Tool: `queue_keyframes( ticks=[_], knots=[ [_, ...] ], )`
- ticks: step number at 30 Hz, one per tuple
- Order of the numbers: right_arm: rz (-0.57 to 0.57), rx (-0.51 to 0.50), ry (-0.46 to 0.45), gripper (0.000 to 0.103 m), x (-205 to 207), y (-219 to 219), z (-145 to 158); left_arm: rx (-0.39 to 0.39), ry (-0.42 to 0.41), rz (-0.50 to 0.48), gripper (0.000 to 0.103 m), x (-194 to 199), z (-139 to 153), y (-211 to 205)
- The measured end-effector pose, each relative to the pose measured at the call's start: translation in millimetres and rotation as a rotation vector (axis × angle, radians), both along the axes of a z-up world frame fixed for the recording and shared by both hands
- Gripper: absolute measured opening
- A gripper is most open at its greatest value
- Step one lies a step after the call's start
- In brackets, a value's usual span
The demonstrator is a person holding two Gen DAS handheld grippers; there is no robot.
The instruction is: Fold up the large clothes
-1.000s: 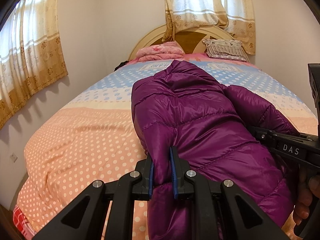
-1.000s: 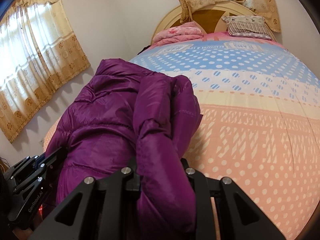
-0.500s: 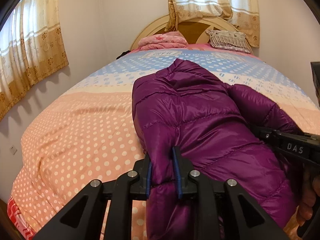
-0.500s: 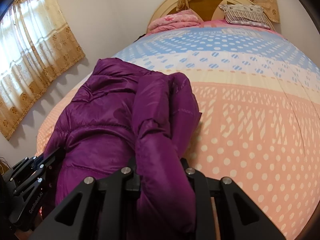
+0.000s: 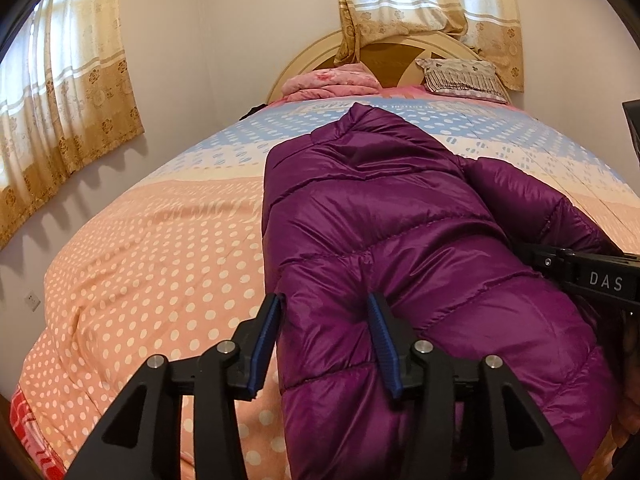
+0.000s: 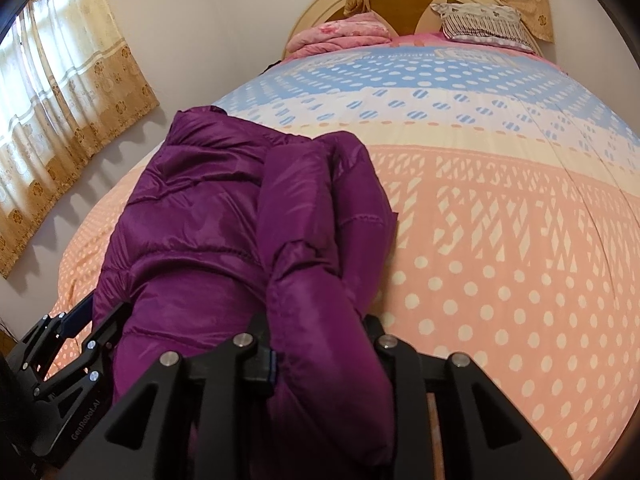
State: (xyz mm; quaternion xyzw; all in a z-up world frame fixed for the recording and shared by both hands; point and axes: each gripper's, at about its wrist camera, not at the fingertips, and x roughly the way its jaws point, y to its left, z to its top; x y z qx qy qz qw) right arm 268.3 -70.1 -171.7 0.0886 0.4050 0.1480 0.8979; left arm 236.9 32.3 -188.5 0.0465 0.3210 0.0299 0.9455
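On the polka-dot bed [image 5: 132, 264] the purple puffer jacket [image 5: 384, 232] lies lengthwise, collar toward the headboard [image 5: 320, 54], while the left gripper [image 5: 326, 344] straddles its hem, fingers parted (no pinch), and the right gripper [image 6: 320, 356] clamps the folded sleeve.

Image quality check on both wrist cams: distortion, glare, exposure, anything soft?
Left wrist: strong fisheye bowing of the bed, black vignette in the corners, curtains backlit and nearly blown out, soft sheen on the purple jacket, left gripper sharp. Right wrist: same bowing, curtain washed out, jacket fabric bulging over the right gripper hides its fingertips.
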Motion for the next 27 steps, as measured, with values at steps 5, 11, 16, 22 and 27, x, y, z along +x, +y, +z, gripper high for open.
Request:
queue_keyframes(
  ticks=[5,11,16,22,27],
  knots=[
    [-0.007,-0.001,0.015,0.033,2.8,1.6,-1.8,-0.034,0.007,0.055,0.077,2.8,0.2,12.0],
    [-0.013,-0.018,0.011,0.043,2.1,2.3,1.5,-0.075,0.04,0.07,0.081,2.3,4.9,21.1],
    [-0.022,-0.002,0.002,0.057,-6.7,-3.5,14.8,-0.047,0.021,0.052,0.081,-12.6,24.4,18.0],
    [-0.03,-0.045,-0.086,0.064,-61.3,-18.9,67.7,-0.051,-0.082,0.081,0.081,-70.2,92.3,32.1],
    [-0.095,-0.075,-0.277,0.08,-137.0,-38.8,122.5,-0.09,-0.207,0.143,0.083,-122.5,141.1,46.4]
  ],
)
